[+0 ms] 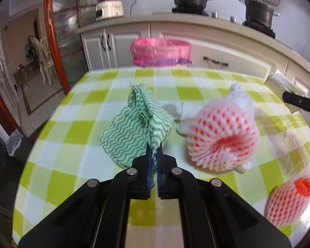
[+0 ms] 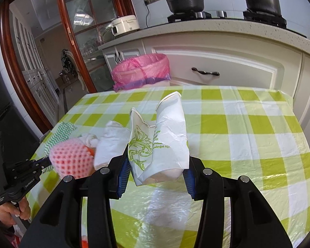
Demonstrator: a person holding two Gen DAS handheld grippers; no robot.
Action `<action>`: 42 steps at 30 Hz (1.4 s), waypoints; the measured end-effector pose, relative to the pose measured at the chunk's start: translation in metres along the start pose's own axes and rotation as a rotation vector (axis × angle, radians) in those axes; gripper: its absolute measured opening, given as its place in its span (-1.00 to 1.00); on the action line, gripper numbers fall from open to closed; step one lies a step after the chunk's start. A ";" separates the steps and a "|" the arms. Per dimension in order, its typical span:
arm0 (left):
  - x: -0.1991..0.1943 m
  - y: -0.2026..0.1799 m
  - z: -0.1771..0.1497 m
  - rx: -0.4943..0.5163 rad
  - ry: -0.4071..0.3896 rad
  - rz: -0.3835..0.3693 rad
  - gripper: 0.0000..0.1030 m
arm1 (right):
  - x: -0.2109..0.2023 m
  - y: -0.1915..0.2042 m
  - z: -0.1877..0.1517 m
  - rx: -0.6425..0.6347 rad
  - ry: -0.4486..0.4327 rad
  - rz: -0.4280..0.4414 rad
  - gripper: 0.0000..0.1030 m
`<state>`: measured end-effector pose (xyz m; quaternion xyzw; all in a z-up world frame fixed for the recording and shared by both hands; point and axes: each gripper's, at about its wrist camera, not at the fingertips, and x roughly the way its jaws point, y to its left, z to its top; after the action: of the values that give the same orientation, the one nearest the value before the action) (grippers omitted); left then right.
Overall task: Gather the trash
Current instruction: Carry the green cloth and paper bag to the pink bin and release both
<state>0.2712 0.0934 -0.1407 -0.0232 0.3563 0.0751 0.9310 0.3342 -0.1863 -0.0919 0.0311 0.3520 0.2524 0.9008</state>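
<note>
Right now I am pinching a green wavy-striped cloth (image 1: 134, 128) with my left fingers (image 1: 154, 155), which are pressing together on its lower edge so the rest is standing up in folds over the desk (image 1: 76, 128). With my right fingers (image 2: 155, 172) I am gripping a crumpled white paper cup (image 2: 163, 136) with green printing, and its creased, flattened mouth is pointing away from me; whether anything is inside it I cannot tell. Beyond the far edge of the desk a trash bin lined with a pink bag (image 2: 141, 70) is standing in front of the white cabinets (image 2: 227, 62), its opening facing up, and its inside is hidden from both views. Lying on the green-and-white checked cover are a pink foam fruit net (image 1: 221, 132), just beside the cloth, with crumpled white tissue (image 1: 240, 98) touching its far side, and a second foam net (image 1: 289, 200) with an orange top near the right edge. Two dark lidded pots (image 2: 186, 0) are sitting on the stove behind, and a white appliance (image 2: 125, 24) is resting on the countertop.
</note>
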 end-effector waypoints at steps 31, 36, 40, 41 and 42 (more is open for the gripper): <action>-0.118 -0.035 0.048 0.037 -0.322 -0.107 -0.93 | -0.084 0.055 0.025 -0.101 -0.183 0.060 -0.15; -0.121 -0.036 0.057 0.044 -0.337 -0.118 -0.93 | -0.084 0.061 0.033 -0.115 -0.194 0.069 -0.15; -0.120 -0.037 0.064 0.053 -0.346 -0.123 -0.92 | -0.079 0.064 0.041 -0.121 -0.199 0.082 -0.15; -0.120 -0.038 0.065 0.055 -0.347 -0.124 -0.93 | -0.078 0.065 0.043 -0.124 -0.199 0.084 -0.15; -0.119 -0.037 0.066 0.058 -0.349 -0.124 -0.93 | -0.076 0.066 0.046 -0.125 -0.200 0.088 -0.15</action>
<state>0.2331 0.0481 -0.0120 -0.0048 0.1892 0.0101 0.9819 0.2875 -0.1596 0.0051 0.0154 0.2420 0.3087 0.9197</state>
